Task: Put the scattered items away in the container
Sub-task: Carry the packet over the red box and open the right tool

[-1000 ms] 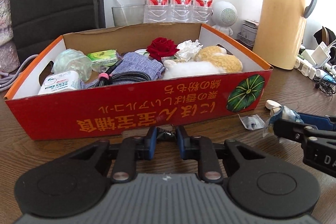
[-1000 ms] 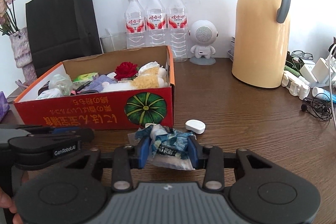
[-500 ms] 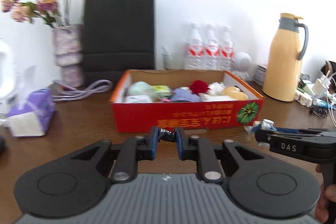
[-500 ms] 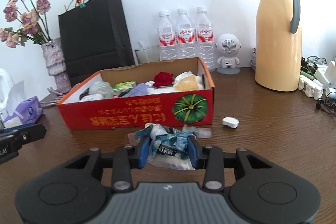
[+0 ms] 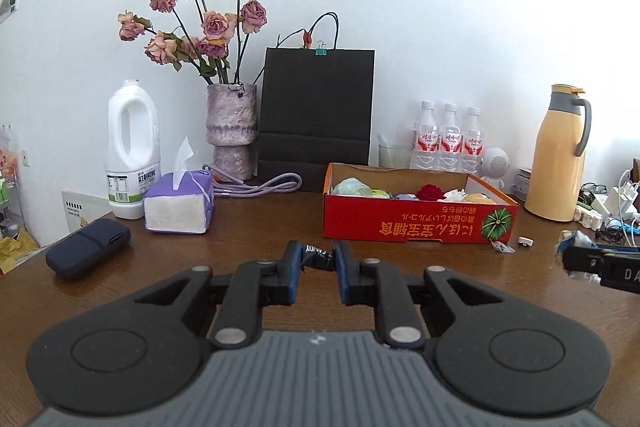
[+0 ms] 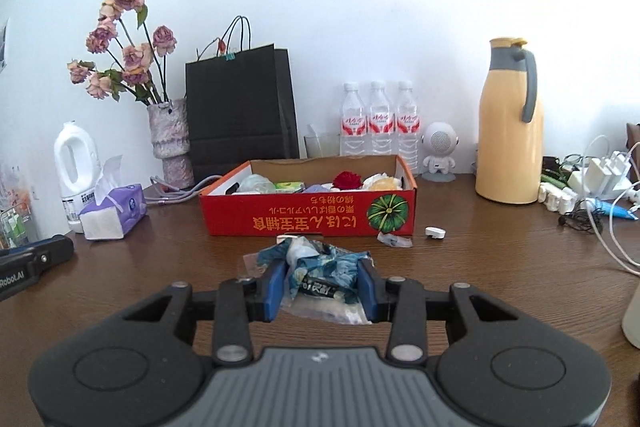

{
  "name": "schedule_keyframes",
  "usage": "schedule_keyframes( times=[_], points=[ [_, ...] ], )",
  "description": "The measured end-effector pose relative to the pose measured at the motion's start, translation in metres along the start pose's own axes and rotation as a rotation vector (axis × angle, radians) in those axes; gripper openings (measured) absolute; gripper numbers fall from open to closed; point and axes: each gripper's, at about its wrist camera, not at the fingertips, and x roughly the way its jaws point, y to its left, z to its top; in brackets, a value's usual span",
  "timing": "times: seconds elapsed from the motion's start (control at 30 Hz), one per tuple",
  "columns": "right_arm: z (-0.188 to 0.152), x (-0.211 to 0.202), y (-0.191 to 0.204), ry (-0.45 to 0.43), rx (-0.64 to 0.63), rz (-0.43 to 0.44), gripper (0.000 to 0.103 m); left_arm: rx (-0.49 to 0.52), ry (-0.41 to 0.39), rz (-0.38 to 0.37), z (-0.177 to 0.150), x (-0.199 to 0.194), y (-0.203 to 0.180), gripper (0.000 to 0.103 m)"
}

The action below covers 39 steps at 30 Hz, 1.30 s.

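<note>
The red cardboard box stands on the brown table with several items in it, among them a red rose; it also shows in the right wrist view. My left gripper is shut on a small black candy wrapper, held well back from the box. My right gripper is shut on a crumpled blue and clear wrapper bundle, in front of the box. A small clear wrapper and a white cap lie by the box's right front corner.
A tissue pack, white jug, flower vase and dark case stand to the left. A black bag, water bottles, speaker, yellow thermos and chargers with cables are behind and right.
Both grippers have pulled back and up from the box, still holding their wrappers. The box looks smaller and more of the table's left side has come into view.
</note>
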Motion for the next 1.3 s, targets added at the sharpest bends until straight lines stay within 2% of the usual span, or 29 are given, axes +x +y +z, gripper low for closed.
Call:
schedule_keyframes(
  times=[0.2,0.3,0.4,0.53,0.57,0.63,0.7,0.77,0.83,0.87,0.9,0.93,1.1,1.2,1.3],
  points=[
    [-0.008,-0.045,-0.006,-0.064,0.029,-0.043,0.038,0.019,-0.05,-0.032,-0.001,-0.031,-0.005,0.019],
    [0.004,-0.039,-0.006,-0.073,0.017,-0.028,0.038,0.024,-0.087,-0.042,0.012,-0.019,-0.012,0.019],
    [0.033,-0.011,-0.006,-0.095,-0.003,-0.011,0.038,0.024,-0.123,-0.069,0.043,0.016,-0.022,0.019],
    [0.098,0.046,-0.017,-0.14,0.021,0.015,0.038,-0.009,-0.148,-0.139,0.107,0.08,-0.036,0.02],
    [0.115,0.062,-0.019,-0.156,0.018,0.019,0.038,-0.022,-0.14,-0.161,0.125,0.103,-0.04,0.02],
    [0.143,0.096,-0.024,-0.164,-0.012,-0.01,0.038,-0.037,-0.116,-0.16,0.154,0.143,-0.048,0.02],
    [0.172,0.133,-0.031,-0.137,-0.026,-0.033,0.038,-0.055,-0.062,-0.155,0.18,0.187,-0.051,0.02],
    [0.194,0.168,-0.041,-0.063,-0.01,0.002,0.038,-0.039,0.003,-0.163,0.197,0.224,-0.056,0.02],
    [0.213,0.213,-0.052,0.102,0.026,0.047,0.039,0.02,0.108,-0.181,0.205,0.265,-0.065,0.02],
    [0.219,0.239,-0.058,0.2,0.045,0.07,0.038,0.017,0.168,-0.174,0.204,0.285,-0.068,0.02],
    [0.221,0.265,-0.065,0.282,0.083,0.102,0.038,0.02,0.24,-0.168,0.199,0.304,-0.076,0.02],
    [0.219,0.292,-0.069,0.36,0.104,0.118,0.038,0.032,0.318,-0.194,0.191,0.326,-0.084,0.02],
    [0.173,0.393,-0.08,0.642,0.188,0.082,0.038,0.002,0.642,-0.206,0.123,0.405,-0.109,0.02],
    [0.152,0.418,-0.073,0.705,0.143,0.044,0.038,0.051,0.712,-0.21,0.095,0.423,-0.116,0.02],
    [0.139,0.43,-0.066,0.753,0.075,0.039,0.038,0.081,0.711,-0.202,0.083,0.43,-0.117,0.021]
  ],
)
